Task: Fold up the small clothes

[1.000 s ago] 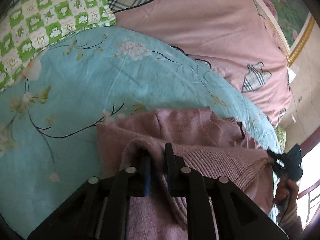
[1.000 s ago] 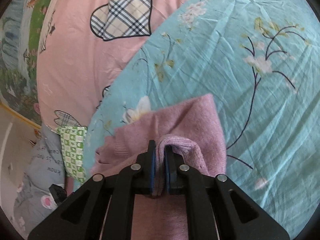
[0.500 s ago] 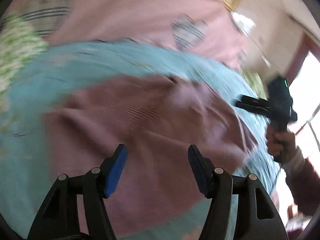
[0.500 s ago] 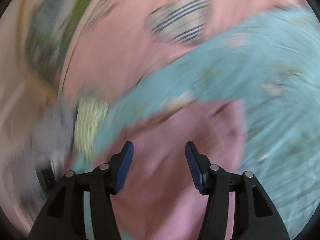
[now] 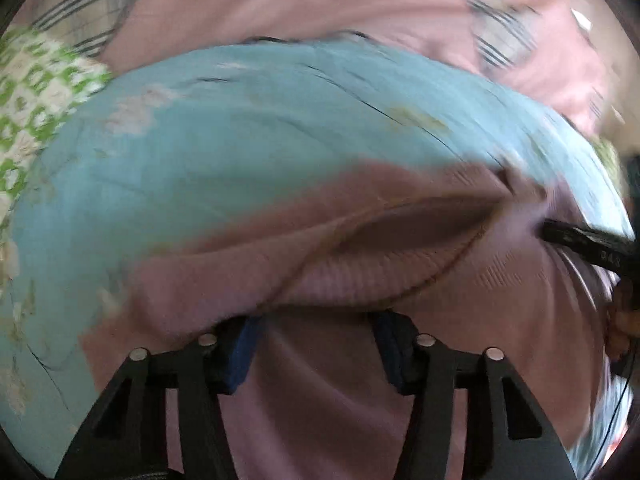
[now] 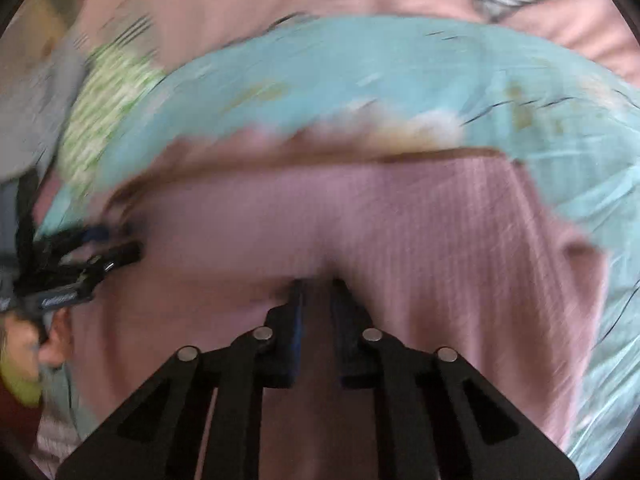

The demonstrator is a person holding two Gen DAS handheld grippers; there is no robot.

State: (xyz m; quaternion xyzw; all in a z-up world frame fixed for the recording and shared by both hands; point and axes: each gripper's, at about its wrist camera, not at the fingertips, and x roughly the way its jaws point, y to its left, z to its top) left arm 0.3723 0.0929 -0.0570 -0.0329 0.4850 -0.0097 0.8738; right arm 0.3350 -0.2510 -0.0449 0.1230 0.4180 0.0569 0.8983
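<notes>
I'm closing both claws on the pink knit sweater (image 6: 400,232) atop the blue floral sheet (image 5: 240,128): right claw (image 6: 318,284) pinching a ridge, left claw (image 5: 316,320) half-open over a fold, readying another fold.

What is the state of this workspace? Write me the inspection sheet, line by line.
Surface: blue floral sheet over a bed.
Job's things: pink knit sweater, bunched, not yet folded flat.
Clutter: green checked cloth at the sheet's edge.
Grippers: left gripper closing, sweater fabric between its wide jaws; right gripper closing, pinching the sweater.
Cables: thin dark cable below the right hand.
Surroundings: pink quilt with plaid hearts; the rest is too blurred to tell.
</notes>
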